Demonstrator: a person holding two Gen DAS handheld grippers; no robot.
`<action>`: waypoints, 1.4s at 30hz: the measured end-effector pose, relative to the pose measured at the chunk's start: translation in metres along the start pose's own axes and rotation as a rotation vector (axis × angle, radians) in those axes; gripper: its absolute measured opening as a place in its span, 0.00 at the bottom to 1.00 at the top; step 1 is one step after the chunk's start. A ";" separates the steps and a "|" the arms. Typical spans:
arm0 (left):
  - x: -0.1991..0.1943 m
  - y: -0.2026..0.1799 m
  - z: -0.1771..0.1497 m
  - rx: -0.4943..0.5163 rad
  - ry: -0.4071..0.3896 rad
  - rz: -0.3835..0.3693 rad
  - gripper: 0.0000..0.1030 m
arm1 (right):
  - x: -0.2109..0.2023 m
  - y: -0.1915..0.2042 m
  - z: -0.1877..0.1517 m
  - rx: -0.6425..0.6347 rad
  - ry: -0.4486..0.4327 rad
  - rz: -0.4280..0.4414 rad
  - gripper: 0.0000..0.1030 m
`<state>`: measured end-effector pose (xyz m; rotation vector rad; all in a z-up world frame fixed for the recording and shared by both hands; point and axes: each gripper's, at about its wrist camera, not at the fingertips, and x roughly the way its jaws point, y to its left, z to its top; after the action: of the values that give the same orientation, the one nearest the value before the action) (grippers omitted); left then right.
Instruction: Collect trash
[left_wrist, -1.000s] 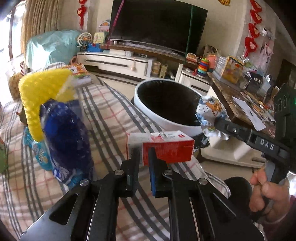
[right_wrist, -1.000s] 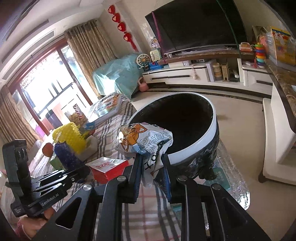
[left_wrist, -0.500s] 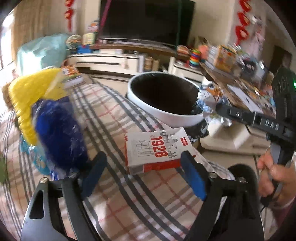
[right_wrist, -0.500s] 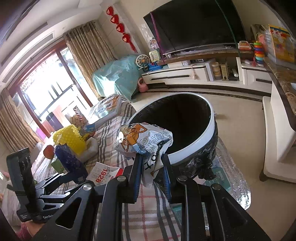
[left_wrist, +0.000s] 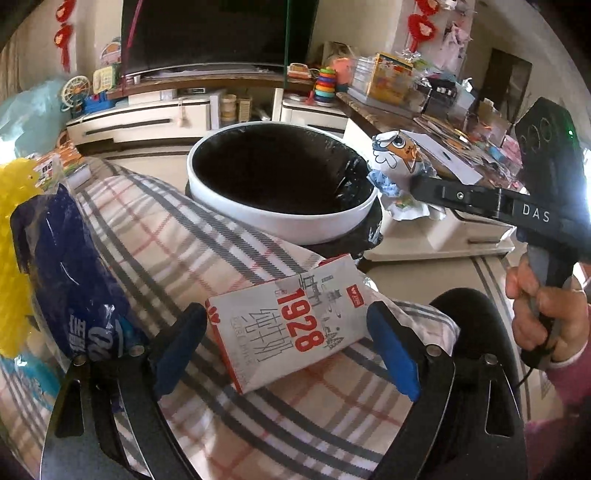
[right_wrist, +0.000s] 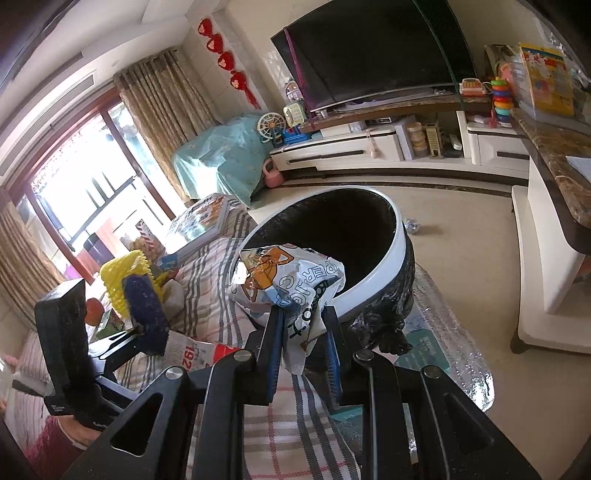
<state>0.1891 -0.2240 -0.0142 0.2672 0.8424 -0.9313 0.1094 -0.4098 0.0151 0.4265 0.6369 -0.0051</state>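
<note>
A white and red carton marked 1928 (left_wrist: 314, 295) lies flat on the plaid cloth (left_wrist: 177, 251). My left gripper (left_wrist: 284, 325) straddles it with its jaws opening wide; the blue pads (left_wrist: 391, 347) stand clear of the carton's sides. Behind it stands a round white-rimmed bin (left_wrist: 280, 218) with a black liner. My right gripper (right_wrist: 302, 317) is shut on a crumpled snack wrapper (right_wrist: 291, 273) with a cartoon print. It holds the wrapper just at the near rim of the bin (right_wrist: 397, 254). The left wrist view shows the wrapper (left_wrist: 397, 155) at the bin's right edge.
A dark blue plastic bag (left_wrist: 74, 266) and a yellow foam net (left_wrist: 14, 258) sit at the left on the cloth. A person's hand (left_wrist: 543, 317) grips the right tool. A cluttered marble-topped table (left_wrist: 461, 147) stands to the right, a TV cabinet (right_wrist: 369, 151) behind.
My left gripper went from shut to wide open, tipped downward and moved in over the carton, which now lies between its fingers. The right gripper and its wrapper stayed in place.
</note>
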 end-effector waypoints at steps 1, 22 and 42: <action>-0.001 -0.001 0.000 0.006 -0.005 -0.002 0.88 | 0.000 0.000 0.000 0.000 0.000 -0.002 0.21; -0.028 -0.014 -0.033 0.013 -0.014 -0.004 0.23 | 0.006 0.005 -0.012 0.018 0.020 0.014 0.21; -0.007 -0.041 -0.019 0.184 -0.001 -0.089 0.34 | 0.000 -0.005 -0.014 0.042 0.011 -0.003 0.21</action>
<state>0.1450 -0.2338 -0.0156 0.3904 0.7732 -1.0936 0.1010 -0.4088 0.0028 0.4665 0.6489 -0.0191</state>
